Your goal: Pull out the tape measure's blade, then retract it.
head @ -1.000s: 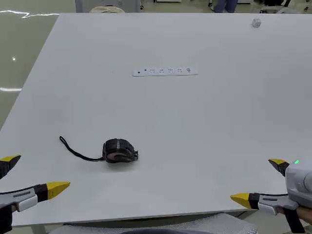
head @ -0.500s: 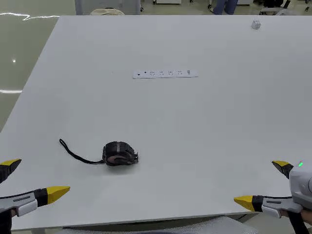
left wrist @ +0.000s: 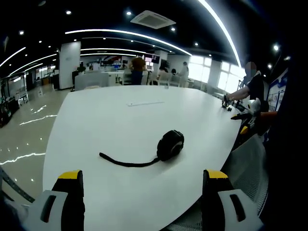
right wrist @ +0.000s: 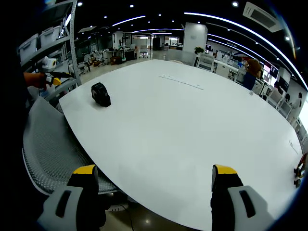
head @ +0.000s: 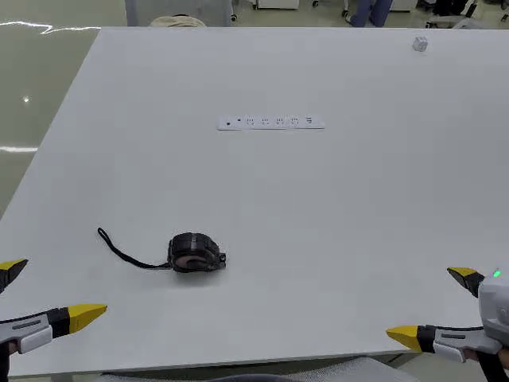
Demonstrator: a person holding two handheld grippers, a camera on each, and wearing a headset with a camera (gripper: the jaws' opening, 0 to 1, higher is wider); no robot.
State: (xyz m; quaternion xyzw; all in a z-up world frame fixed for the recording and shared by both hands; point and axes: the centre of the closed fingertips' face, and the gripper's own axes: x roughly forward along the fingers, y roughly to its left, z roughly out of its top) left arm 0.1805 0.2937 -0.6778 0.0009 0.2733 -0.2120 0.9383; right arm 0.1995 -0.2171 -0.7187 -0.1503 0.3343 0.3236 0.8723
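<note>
Looking down at the white desk (head: 334, 215), we see the black tape measure (head: 195, 253) resting on its front left part, the blade not yet pulled out and the dark wrist strap (head: 123, 250) trailing off to the left across the surface. We hold the left gripper (head: 52, 290) low at the desk's near-left corner, its yellow-tipped jaws spread wide and grasping nothing, well apart from the tape measure. We hold the right gripper (head: 432, 304) at the near-right edge, jaws likewise released and empty, farther off from the case. From the left gripper view the case sits ahead between the two jaws. A white power strip (head: 270, 122) lies farther back near the middle of the desk, and a small white object (head: 420, 44) rests near the far right corner. A grey mesh chair (right wrist: 48, 139) stands just beside the near edge.
</note>
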